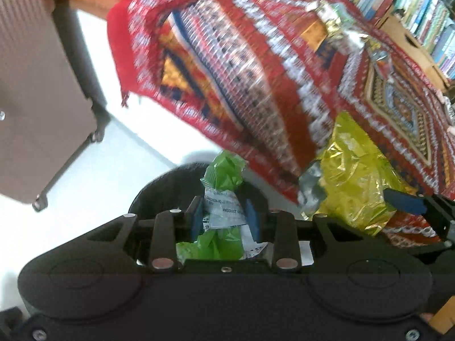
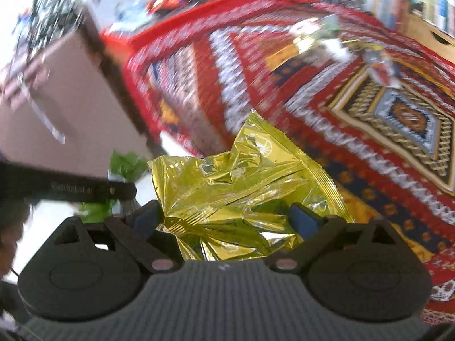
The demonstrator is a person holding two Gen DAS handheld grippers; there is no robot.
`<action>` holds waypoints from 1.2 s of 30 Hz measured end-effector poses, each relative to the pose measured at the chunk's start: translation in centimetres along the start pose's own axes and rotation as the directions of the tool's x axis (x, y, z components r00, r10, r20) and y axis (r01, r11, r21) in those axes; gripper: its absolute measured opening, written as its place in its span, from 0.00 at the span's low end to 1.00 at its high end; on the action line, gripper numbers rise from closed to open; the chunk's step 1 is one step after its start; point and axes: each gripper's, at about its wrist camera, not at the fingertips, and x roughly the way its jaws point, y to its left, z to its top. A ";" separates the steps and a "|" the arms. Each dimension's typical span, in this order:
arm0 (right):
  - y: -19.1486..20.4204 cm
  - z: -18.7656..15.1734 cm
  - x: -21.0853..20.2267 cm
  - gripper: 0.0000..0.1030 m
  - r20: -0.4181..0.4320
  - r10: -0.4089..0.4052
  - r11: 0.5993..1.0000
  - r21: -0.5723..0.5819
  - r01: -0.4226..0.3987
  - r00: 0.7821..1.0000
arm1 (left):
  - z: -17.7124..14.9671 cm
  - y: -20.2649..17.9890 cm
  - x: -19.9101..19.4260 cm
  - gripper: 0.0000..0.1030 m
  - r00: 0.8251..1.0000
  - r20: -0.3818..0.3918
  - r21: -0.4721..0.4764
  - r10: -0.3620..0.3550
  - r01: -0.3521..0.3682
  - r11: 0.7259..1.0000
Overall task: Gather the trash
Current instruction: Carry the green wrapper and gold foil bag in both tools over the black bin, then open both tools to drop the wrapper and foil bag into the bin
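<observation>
By the brown suitcase [image 1: 37, 85] at the left, the left claw [image 1: 226, 217] is pinched narrowly on a crumpled green wrapper [image 1: 224, 170], hanging over a dark round bin [image 1: 167, 187] on the white floor, likely ready to drop it. Its white label reads "PRODUCT". To the right, the right claw [image 2: 227, 218] stands wider, clamped across a crinkled gold foil bag [image 2: 239, 182] lifted off the red patterned rug [image 2: 355, 108]. More scraps [image 2: 321, 34] lie further off on the rug. The gold bag's print is unreadable.
</observation>
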 end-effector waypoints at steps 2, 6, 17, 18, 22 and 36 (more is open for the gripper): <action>1.2 -0.8 1.2 0.93 -0.024 0.003 0.998 -0.057 -0.005 1.000 | -0.6 0.7 0.9 0.30 1.000 -0.021 -0.005 0.009 -0.009 1.000; 3.6 -2.3 3.8 0.94 -0.052 -0.007 0.975 -0.220 -0.004 0.999 | -1.4 1.8 3.0 0.30 0.998 -0.061 0.000 0.022 -0.022 1.000; 6.9 -6.3 9.7 0.94 -0.137 -0.007 0.836 -0.544 -0.070 0.990 | -2.3 3.4 8.1 0.31 0.986 -0.151 0.081 0.073 -0.061 0.995; 7.1 -6.4 10.1 0.94 -0.142 -0.003 0.823 -0.563 -0.079 0.990 | -2.2 3.5 8.4 0.31 0.985 -0.158 0.082 0.074 -0.062 0.995; 7.9 -6.8 11.4 0.97 -0.154 0.014 0.782 -0.614 -0.107 0.988 | -2.0 4.0 9.8 0.31 0.981 -0.179 0.077 0.081 -0.068 0.995; 9.0 -6.9 13.4 1.00 -0.127 0.021 0.718 -0.688 -0.104 0.992 | -1.0 4.1 11.8 0.58 0.977 -0.205 0.060 0.054 -0.043 0.997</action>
